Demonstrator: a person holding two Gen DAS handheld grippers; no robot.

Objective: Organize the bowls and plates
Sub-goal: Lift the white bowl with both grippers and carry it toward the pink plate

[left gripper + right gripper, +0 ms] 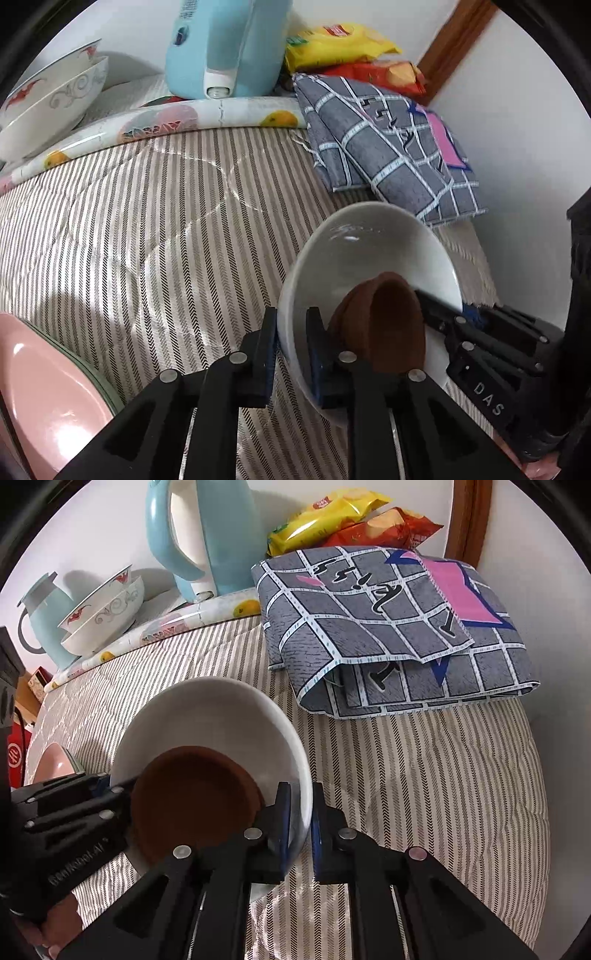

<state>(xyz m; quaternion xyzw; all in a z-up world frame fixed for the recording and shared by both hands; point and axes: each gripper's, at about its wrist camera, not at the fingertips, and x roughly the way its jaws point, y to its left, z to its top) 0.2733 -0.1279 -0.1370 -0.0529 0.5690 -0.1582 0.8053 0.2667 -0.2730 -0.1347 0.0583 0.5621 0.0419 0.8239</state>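
Observation:
A white bowl [373,251] holds a small brown bowl [384,321] and hangs tilted above the striped cloth. My left gripper [291,332] is shut on the white bowl's left rim. My right gripper [299,812] is shut on the opposite rim of the white bowl [207,712], with the brown bowl [192,801] inside it. The right gripper also shows in the left wrist view [480,332], and the left gripper in the right wrist view [74,805]. Two stacked patterned bowls [55,96] sit at the back left, also in the right wrist view [107,616]. A pink plate [40,398] lies at the left.
A blue kettle [221,48] stands at the back on a fruit-patterned mat [177,118]. A folded grey checked cloth [388,627] lies at the back right, with snack bags [354,517] behind it. A second blue jug [44,620] stands far left. The striped cloth [147,229] covers the table.

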